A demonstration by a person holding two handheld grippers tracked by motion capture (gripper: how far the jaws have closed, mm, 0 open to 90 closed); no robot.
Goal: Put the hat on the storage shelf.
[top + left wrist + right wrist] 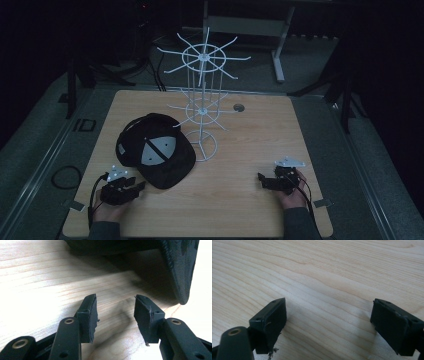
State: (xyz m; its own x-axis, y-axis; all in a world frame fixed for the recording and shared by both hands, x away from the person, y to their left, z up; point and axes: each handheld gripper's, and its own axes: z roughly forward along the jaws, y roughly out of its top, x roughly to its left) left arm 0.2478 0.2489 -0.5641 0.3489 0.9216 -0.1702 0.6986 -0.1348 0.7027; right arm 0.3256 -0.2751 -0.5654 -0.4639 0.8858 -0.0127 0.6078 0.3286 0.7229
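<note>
Wooden desk (240,150) carries a black cap (156,150) left of centre, beside a white wire rack (201,100). Left gripper (140,185), lower left, has fingers (87,317) parted, empty, near the cap's brim. Right gripper (261,176), lower right, gapes wide, empty.

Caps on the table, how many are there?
1. A single black cap lies upside down on the wooden table, left of the white wire rack and just ahead of the left tongs. The rack's hooks are bare.
</note>
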